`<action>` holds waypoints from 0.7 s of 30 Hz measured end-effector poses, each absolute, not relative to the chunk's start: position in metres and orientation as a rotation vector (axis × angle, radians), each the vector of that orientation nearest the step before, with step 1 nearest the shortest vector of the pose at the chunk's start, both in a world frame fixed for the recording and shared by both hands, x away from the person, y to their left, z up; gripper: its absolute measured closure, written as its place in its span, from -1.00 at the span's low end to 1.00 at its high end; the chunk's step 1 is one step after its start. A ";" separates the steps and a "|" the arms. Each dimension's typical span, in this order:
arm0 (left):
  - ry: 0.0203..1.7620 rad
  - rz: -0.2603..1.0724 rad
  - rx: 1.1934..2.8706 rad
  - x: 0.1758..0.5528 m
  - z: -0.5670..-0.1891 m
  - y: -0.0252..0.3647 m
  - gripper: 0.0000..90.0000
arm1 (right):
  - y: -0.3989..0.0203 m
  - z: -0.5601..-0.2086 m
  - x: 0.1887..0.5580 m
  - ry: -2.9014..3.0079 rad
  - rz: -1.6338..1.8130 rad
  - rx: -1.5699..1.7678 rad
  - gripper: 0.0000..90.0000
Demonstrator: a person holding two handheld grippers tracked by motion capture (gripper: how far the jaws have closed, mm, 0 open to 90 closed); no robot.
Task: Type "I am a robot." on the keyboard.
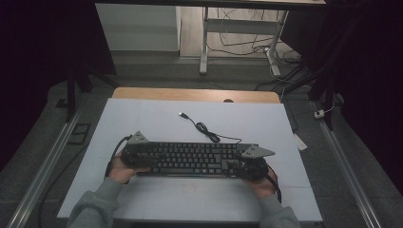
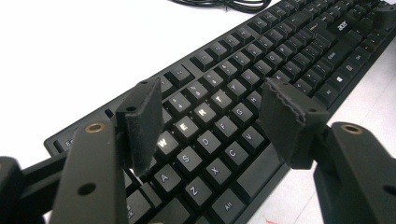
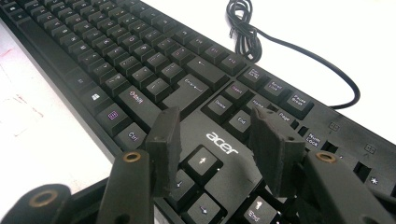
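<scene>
So I've got both tongs parked over the keyboard [image 1: 192,158], which lies flat on the white table [image 1: 142,118] between them. Left gripper [image 2: 212,123] is spread open above the W-E-R-T keys, holding nothing. Right gripper [image 3: 215,149] is open too, hovering over the arrow keys by the acer logo. My worry: drop either one straight down and the pads mash keys instead of catching an edge. The cable [image 3: 261,42] coiled beyond the right tongs could also snag if I drag the board.
</scene>
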State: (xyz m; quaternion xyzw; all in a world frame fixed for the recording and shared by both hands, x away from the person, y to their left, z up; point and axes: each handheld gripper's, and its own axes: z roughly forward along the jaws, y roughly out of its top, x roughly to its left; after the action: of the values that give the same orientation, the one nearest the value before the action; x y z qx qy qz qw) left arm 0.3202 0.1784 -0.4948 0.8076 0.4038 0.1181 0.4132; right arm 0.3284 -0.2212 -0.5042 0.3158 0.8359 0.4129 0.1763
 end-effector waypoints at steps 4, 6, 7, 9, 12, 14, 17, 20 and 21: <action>1.012 0.302 2.045 0.323 -0.497 0.175 -0.01 | -0.221 -0.504 0.329 2.364 1.172 0.897 0.19; 1.013 0.301 2.048 0.324 -0.498 0.174 0.05 | -0.221 -0.505 0.329 2.364 1.171 0.896 0.19; 1.014 0.299 2.050 0.325 -0.498 0.173 0.08 | -0.221 -0.505 0.329 2.365 1.171 0.896 0.19; 1.011 0.296 2.055 0.326 -0.499 0.171 0.15 | -0.221 -0.505 0.329 2.365 1.170 0.896 0.19; 1.002 0.302 2.070 0.328 -0.499 0.169 0.23 | -0.221 -0.504 0.329 2.363 1.171 0.897 0.19; 0.999 0.302 2.075 0.329 -0.499 0.167 0.29 | -0.221 -0.504 0.329 2.367 1.167 0.897 0.19; 0.998 0.304 2.085 0.330 -0.500 0.164 0.40 | -0.221 -0.504 0.329 2.368 1.166 0.895 0.19; 0.999 0.309 2.096 0.332 -0.502 0.162 0.57 | -0.221 -0.504 0.329 2.363 1.169 0.897 0.19; 1.001 0.312 2.101 0.333 -0.502 0.161 0.64 | -0.221 -0.504 0.329 2.363 1.169 0.897 0.20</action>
State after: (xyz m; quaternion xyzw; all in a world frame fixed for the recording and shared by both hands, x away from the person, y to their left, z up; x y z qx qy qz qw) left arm 0.3330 0.1610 -0.5023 0.8251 0.3934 0.1227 0.3864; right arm 0.3286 -0.2211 -0.5045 0.3170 0.8350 0.4133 0.1774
